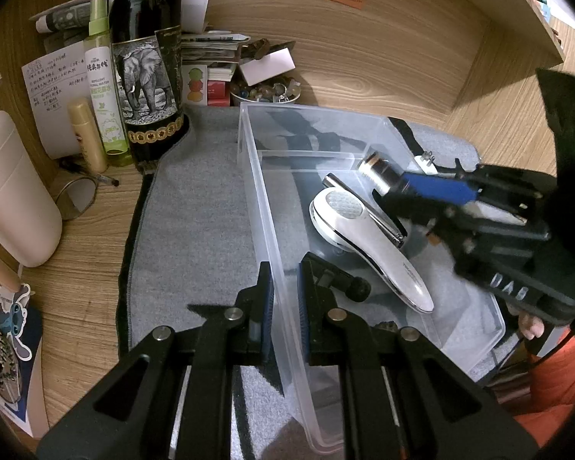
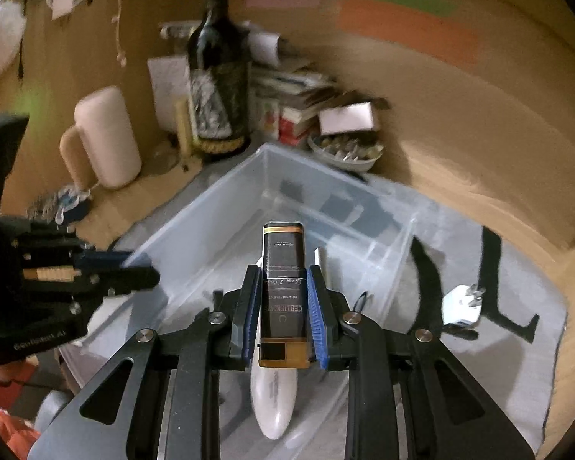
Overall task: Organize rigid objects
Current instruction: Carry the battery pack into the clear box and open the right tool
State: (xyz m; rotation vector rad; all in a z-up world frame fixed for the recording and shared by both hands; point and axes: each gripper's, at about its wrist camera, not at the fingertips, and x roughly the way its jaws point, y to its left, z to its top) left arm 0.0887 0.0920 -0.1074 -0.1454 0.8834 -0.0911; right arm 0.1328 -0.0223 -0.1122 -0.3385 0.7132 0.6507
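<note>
Right between the blue pads of the right gripper [image 2: 283, 306] sits a black-and-gold rectangular tin [image 2: 283, 287], clenched on both long sides and held above the clear plastic bin [image 2: 195, 226]. Directly beneath it, inside the bin, lies a white handheld device [image 2: 274, 402]. To that gripper's right, a white plug adapter [image 2: 460, 303] rests on the grey mat [image 2: 517, 345]. The left gripper [image 1: 285, 306] straddles the bin's near wall, one finger on each side, pinching it.

Right gripper [image 2: 283, 306] clamps a black-gold tin [image 2: 283, 291] above the clear bin [image 2: 211, 207].
</note>
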